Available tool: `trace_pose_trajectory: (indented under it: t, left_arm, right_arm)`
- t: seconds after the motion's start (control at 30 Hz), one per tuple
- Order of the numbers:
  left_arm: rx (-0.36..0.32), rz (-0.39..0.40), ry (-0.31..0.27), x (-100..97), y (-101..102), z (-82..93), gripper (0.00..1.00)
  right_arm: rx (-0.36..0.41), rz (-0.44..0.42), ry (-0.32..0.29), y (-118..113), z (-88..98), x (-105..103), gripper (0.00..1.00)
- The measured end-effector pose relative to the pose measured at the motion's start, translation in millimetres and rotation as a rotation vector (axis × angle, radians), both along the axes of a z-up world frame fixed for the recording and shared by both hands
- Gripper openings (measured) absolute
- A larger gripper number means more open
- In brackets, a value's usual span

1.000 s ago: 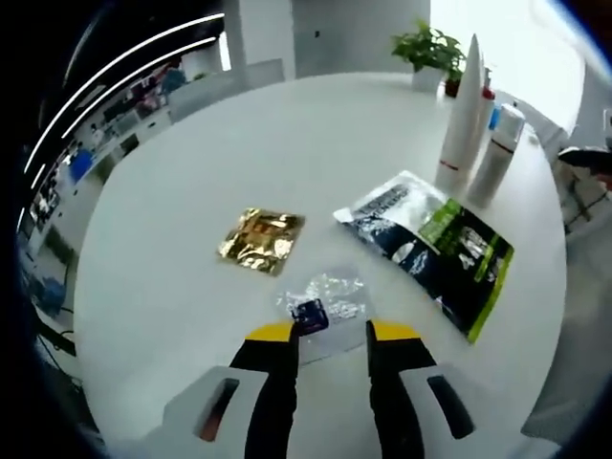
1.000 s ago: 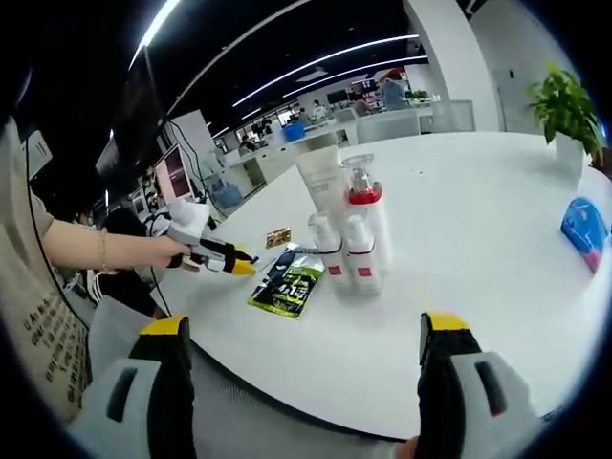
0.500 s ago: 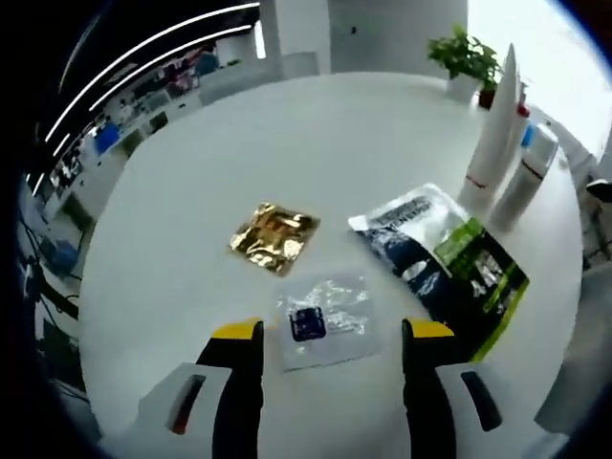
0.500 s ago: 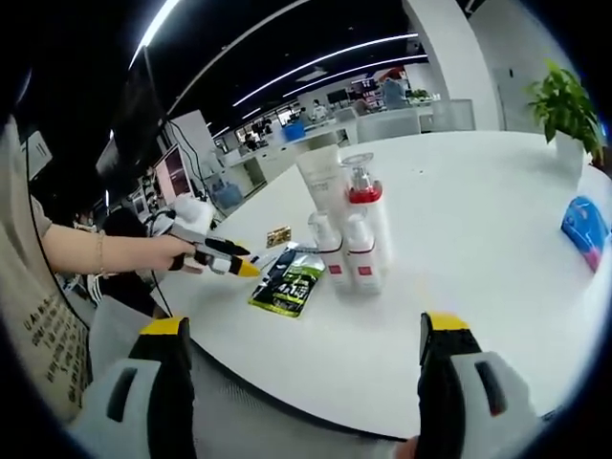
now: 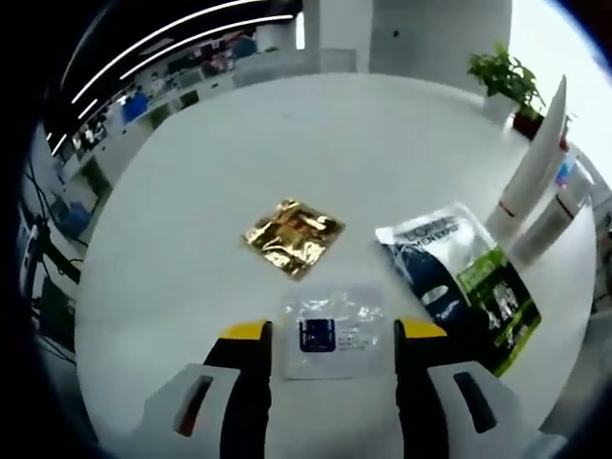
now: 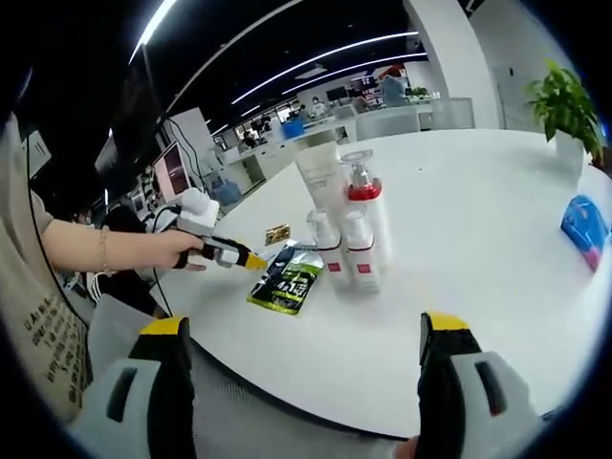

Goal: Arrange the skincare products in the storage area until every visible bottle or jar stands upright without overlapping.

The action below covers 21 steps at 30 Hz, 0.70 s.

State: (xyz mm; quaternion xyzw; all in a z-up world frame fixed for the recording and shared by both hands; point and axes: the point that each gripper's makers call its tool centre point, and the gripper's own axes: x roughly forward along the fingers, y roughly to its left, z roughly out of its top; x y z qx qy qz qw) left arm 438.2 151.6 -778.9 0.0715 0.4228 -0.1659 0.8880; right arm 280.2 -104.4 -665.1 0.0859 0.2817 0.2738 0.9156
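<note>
In the left gripper view, the left gripper (image 5: 328,331) hovers low over the round white worktop (image 5: 239,143) with its yellow-tipped fingers (image 5: 247,333) spread wide, one on each side of a small clear sachet (image 5: 334,330) with a dark blue label that lies flat between them; whether the tips touch the sachet cannot be told. Just beyond it lies a crinkled gold foil packet (image 5: 293,235), and to the right a dark pouch (image 5: 464,287) with a green patch, also flat. At the far right edge stand a tall white tube (image 5: 534,163) and a white bottle (image 5: 557,210), both upright and close together, with a potted plant (image 5: 504,78) behind them. In the right gripper view, the right gripper (image 6: 304,344) is held off the near edge of the worktop with its fingers (image 6: 442,354) wide apart and nothing between them. Ahead, the skincare bottles (image 6: 349,234) stand upright in a tight cluster, two small white ones in front of a red-collared pump bottle and the tube, and a blue packet (image 6: 584,228) lies at the right.
</note>
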Motion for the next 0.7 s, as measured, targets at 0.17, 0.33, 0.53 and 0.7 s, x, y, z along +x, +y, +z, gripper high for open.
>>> trace_pose_trajectory:
  t: [0.17,0.33,0.53,0.7]
  left_arm:
    - [0.000,0.023,0.004,1.6,1,-2.4,0.39]
    - [0.012,0.070,0.021,0.6,4,-2.8,0.38]
    - [0.038,0.137,0.017,-13.0,14,9.3,0.38]
    - [0.019,0.171,0.033,-30.6,13,16.6,0.38]
  right_arm:
    - [0.001,-0.006,-0.005,-1,0.7,1,0.99]
    - [0.001,-0.019,-0.017,-2,2.3,2,0.99]
    - [0.001,-0.018,-0.033,-2,4.2,2,0.99]
    - [-0.008,-0.011,-0.048,-2,5.2,1,0.99]
